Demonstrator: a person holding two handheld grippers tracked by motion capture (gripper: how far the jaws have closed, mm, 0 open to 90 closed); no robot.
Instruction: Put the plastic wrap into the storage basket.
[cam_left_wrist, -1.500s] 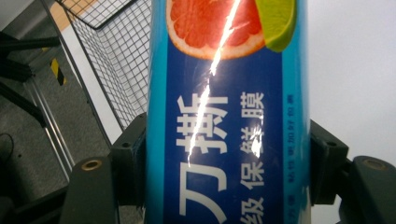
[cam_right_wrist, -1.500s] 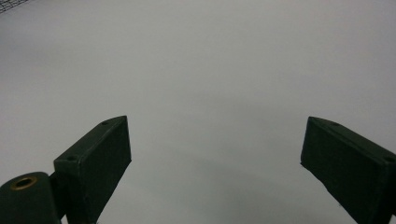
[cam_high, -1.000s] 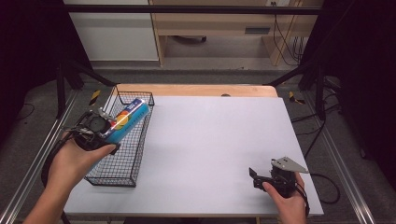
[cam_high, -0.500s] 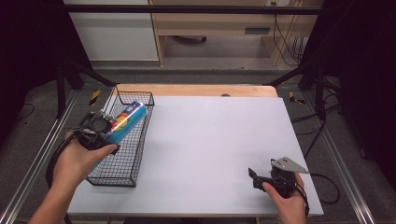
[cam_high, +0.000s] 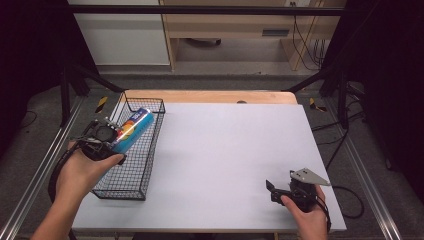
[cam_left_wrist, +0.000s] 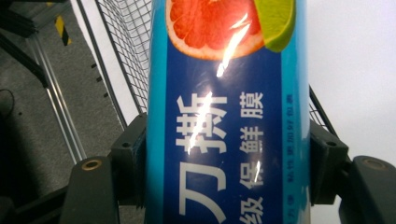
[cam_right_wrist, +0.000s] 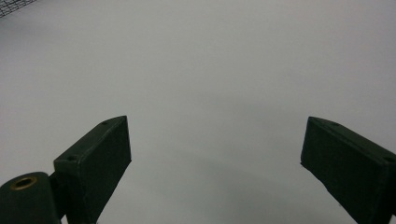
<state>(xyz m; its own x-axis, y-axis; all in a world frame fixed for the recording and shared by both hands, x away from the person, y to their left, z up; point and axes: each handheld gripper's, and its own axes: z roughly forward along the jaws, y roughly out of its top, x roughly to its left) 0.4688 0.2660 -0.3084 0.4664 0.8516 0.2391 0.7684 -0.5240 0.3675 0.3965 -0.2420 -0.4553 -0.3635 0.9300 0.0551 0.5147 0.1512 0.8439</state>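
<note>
blue and glossy, the cling film box (cam_left_wrist: 224, 116) sits clenched between the jaws of the left tool (cam_high: 102, 137), its far end reaching ahead over the wire basket (cam_high: 131, 172). judging by that, the step is lowering it in: keep the box along the basket's long axis, let it settle on the mesh, then release. the basket's rim just below the tool is what could catch the box. the right tool (cam_high: 285, 191) rests released, jaws wide apart, on the white tabletop (cam_high: 225, 150) well away, with nothing ahead of it.
</note>
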